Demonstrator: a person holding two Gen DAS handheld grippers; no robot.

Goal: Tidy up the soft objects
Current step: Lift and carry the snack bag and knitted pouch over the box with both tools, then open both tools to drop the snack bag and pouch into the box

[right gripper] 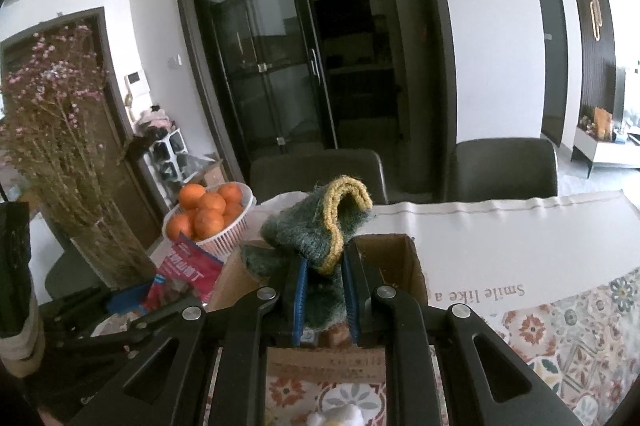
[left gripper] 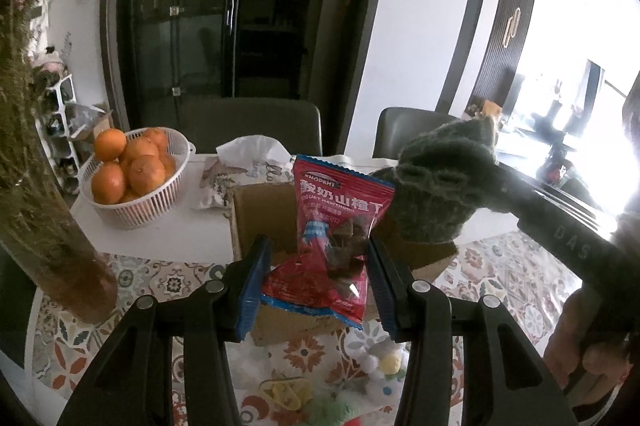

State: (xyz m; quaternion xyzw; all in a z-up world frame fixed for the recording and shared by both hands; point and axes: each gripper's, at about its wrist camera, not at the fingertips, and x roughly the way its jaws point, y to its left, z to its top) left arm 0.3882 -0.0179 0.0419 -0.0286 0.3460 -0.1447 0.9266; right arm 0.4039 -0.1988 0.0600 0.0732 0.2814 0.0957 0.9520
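Two soft items were held above the cardboard box [left gripper: 256, 209] at this moment, one in each gripper. The left gripper [left gripper: 316, 282] was clamped on a red snack packet [left gripper: 340, 222], gripped across its lower half so that the top of the packet stood upright between the blue pads. The right gripper [right gripper: 323, 300] was squeezed fully closed on a green knitted cloth [right gripper: 316, 226] with a yellow edge, which bunched and folded over above the fingertips. In the left wrist view the same cloth appeared at the right of the packet, and the two items seemed to be just beside each other, though contact could not be confirmed.

The box stood open on the table [right gripper: 500, 230], directly below and ahead of both grippers. A basket of oranges [left gripper: 132, 177] and a tissue pack [left gripper: 252, 149] were seen behind it, well clear of the drop zone. Small toys [left gripper: 284, 390] lay on the patterned cloth in front of the box.

For the step in hand, judged to be placement into the box, each item should be lowered past the rim before release, so that nothing catches on the raised flap. The items are best released one at a time; the cloth may spring open and push the light packet aside. The packet should be let go gently, as its contents may be crushed by a harder squeeze.
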